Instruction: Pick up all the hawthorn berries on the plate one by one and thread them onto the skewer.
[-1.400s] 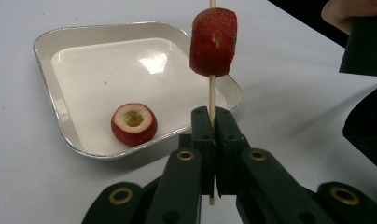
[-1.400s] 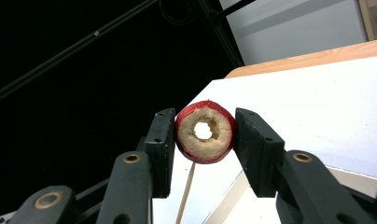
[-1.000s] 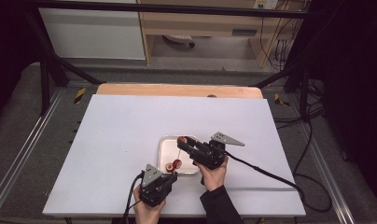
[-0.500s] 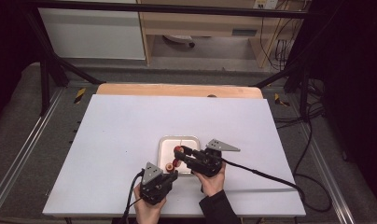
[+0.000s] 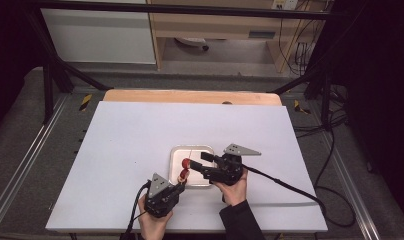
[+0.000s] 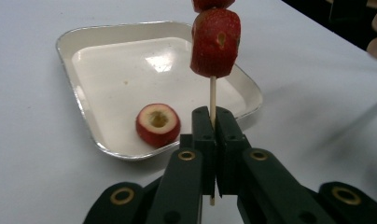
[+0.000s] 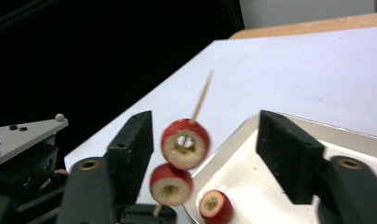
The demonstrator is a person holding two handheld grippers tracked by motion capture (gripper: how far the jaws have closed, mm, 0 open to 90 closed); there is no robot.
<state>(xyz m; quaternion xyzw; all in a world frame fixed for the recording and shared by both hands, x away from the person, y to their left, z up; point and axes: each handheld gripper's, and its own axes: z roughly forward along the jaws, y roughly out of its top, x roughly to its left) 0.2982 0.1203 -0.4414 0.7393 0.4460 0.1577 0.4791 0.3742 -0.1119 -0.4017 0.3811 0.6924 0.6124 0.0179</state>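
My left gripper point(image 6: 212, 122) is shut on the lower end of a thin wooden skewer point(image 6: 212, 95) and holds it upright at the near edge of the tray point(image 5: 176, 152). Two red cored fruit pieces sit on the skewer, the upper piece point(image 7: 185, 143) above the lower piece point(image 7: 171, 184). My right gripper point(image 7: 204, 138) reaches in from the right. Its jaws have just been opening and stand apart on either side of the upper piece without touching it. A third cored piece point(image 6: 157, 123) lies loose in the tray.
The shallow metal tray point(image 6: 79, 107) rests on a white tabletop point(image 5: 130, 135). A wooden strip point(image 5: 190, 96) runs along the table's far edge. The right gripper's cable point(image 5: 290, 187) trails off to the right across the table.
The right gripper came down and left toward the skewer with a red piece. Its jaws have since widened, and that piece now sits on the skewer. The left gripper stayed put.
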